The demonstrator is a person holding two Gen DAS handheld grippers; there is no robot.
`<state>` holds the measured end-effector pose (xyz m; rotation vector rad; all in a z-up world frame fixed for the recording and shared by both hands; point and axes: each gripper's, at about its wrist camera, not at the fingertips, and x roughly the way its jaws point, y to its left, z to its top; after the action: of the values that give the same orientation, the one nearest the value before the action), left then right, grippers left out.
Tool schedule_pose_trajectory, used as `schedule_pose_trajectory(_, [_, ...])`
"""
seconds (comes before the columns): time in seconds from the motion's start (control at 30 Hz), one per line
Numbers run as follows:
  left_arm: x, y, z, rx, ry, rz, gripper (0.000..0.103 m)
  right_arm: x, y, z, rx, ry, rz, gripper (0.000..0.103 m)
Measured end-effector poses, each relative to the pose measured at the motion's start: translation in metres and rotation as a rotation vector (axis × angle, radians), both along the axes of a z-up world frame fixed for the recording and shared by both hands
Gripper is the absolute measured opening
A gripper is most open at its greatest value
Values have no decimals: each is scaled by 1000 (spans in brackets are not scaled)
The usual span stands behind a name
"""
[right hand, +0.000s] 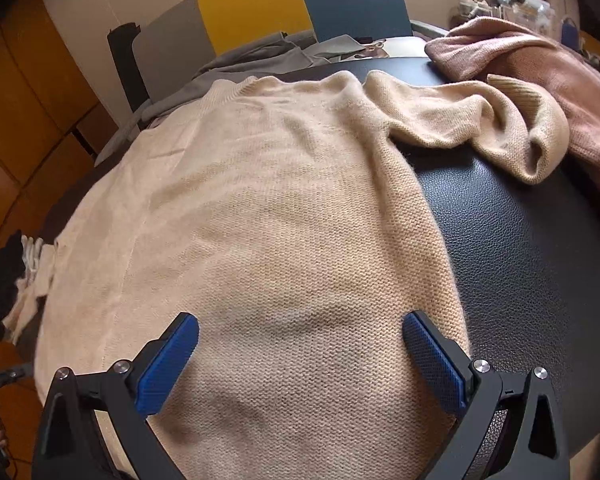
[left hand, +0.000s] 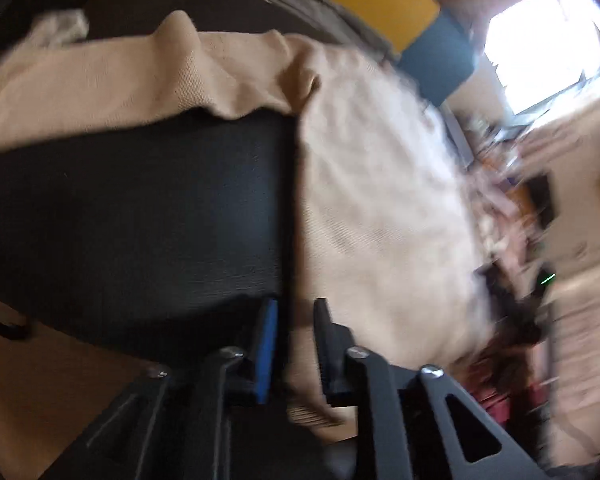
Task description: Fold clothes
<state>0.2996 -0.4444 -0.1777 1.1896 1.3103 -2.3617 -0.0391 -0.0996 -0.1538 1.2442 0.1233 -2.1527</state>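
Observation:
A beige knit sweater (right hand: pixel 280 220) lies spread flat on a black leather surface (right hand: pixel 520 260). One sleeve (right hand: pixel 500 128) is bunched at the far right. My right gripper (right hand: pixel 300 320) hovers open over the sweater's near part, with its blue pads (right hand: pixel 168 356) wide apart and nothing pinched. The left wrist view is blurred. There the sweater (left hand: pixel 380 200) hangs over the surface (left hand: pixel 140 220) and a sleeve (left hand: pixel 120 84) stretches to the left. My left gripper (left hand: pixel 296 304) is at the sweater's near edge. Its jaws stand narrowly apart with cloth between them, and a dark gap shows beside the blue pad (left hand: pixel 266 352).
A pink garment (right hand: pixel 560 68) is heaped at the far right of the surface. A grey garment (right hand: pixel 252 60) lies behind the sweater. Yellow and blue panels (right hand: pixel 252 4) stand at the back. Dark and white cloth (right hand: pixel 4 280) hangs at the left edge above a wooden floor.

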Motion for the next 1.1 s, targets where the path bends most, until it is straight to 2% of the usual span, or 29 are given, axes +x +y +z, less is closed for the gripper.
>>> schedule_pose_trajectory(0.1, [-3,12,5,-89,24,-78,22,-5,-10,-5,39,22,14,103])
schedule_pose_trajectory(0.2, [1,25,-1,-12,94,-193,25,-9,-10,-6,32,22,8,103])
schedule_pose_trajectory(0.33, [-8,45,-25,-25,1,-275,28,5,-2,0,5,16,-2,103])
schedule_pose_trajectory(0.37, [-12,49,-29,-10,-5,-290,25,5,-4,-1,9,18,-2,103])
schedule_pose_trajectory(0.4, [-15,54,-29,16,14,-307,14,4,-6,-2,13,20,-2,103])
schedule_pose_trajectory(0.43, [-17,58,-22,58,77,-322,3,4,-7,-3,17,23,-2,103])
schedule_pose_trajectory(0.5, [-15,57,1,167,270,-337,3,5,-10,-3,27,25,-1,103])
schedule_pose_trajectory(0.57, [-9,50,31,225,446,-329,3,5,-10,-3,30,24,-3,103])
schedule_pose_trajectory(0.6, [-5,46,36,191,439,-313,7,5,-10,-3,28,22,-4,103])
schedule_pose_trajectory(0.7, [6,35,43,28,325,-256,18,6,-9,-2,21,18,-9,103])
schedule_pose_trajectory(0.77, [8,45,24,-144,138,-311,18,7,-9,-2,22,24,-12,103])
schedule_pose_trajectory(0.83, [5,68,-7,-217,-27,-428,19,9,-11,-3,30,36,-15,103])
schedule_pose_trajectory(0.93, [-8,94,-38,-231,-128,-544,21,11,-14,-4,46,48,-12,103])
schedule_pose_trajectory(0.97, [-13,99,-46,-223,-138,-562,21,11,-15,-4,50,49,-12,103])
schedule_pose_trajectory(1.03, [-20,101,-55,-199,-134,-539,25,11,-16,-4,55,49,-14,103])
schedule_pose_trajectory(1.1, [-38,104,-53,-210,-121,-515,26,11,-17,-4,59,50,-13,103])
